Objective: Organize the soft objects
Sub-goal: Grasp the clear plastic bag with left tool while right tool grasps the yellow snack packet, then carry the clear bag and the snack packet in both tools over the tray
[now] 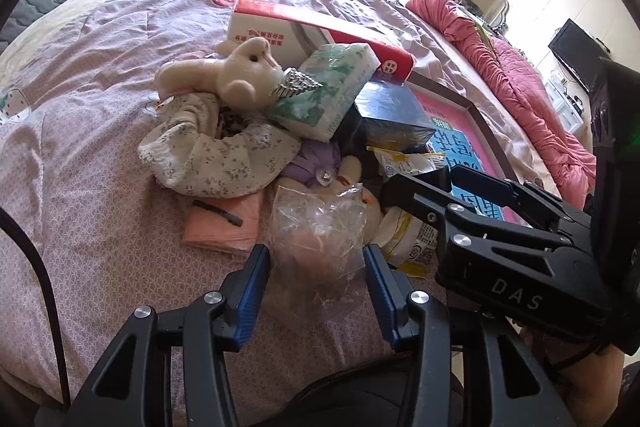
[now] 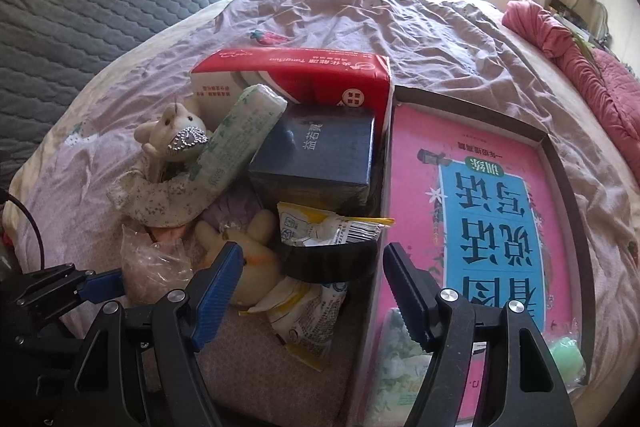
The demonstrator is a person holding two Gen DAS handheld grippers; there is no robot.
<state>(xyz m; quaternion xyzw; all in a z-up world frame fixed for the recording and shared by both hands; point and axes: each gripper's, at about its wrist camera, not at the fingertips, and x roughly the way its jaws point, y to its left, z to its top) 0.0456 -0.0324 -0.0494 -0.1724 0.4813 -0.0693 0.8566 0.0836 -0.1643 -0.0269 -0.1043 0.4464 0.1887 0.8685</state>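
A pile of things lies on the bed. A cream plush bear (image 1: 236, 71) (image 2: 172, 135) rests on a floral cloth (image 1: 212, 155) (image 2: 160, 195). A green tissue pack (image 1: 332, 91) (image 2: 240, 131) leans on it. A second cream plush (image 2: 256, 259) lies low in the pile. A clear plastic bag (image 1: 316, 227) (image 2: 148, 267) sits between the open jaws of my left gripper (image 1: 317, 259). My right gripper (image 2: 312, 259) is open over the snack packets (image 2: 320, 231) and the second plush. It shows in the left wrist view (image 1: 424, 187).
A red and white box (image 2: 296, 75), a dark blue box (image 2: 316, 159) and a flat tray (image 2: 560, 163) holding a pink book (image 2: 480, 219), a tissue pack (image 2: 396, 355) and a green ball (image 2: 566, 355). A pink quilt (image 1: 520, 79) lies at the right edge. A pink napkin pack (image 1: 224, 223) lies left.
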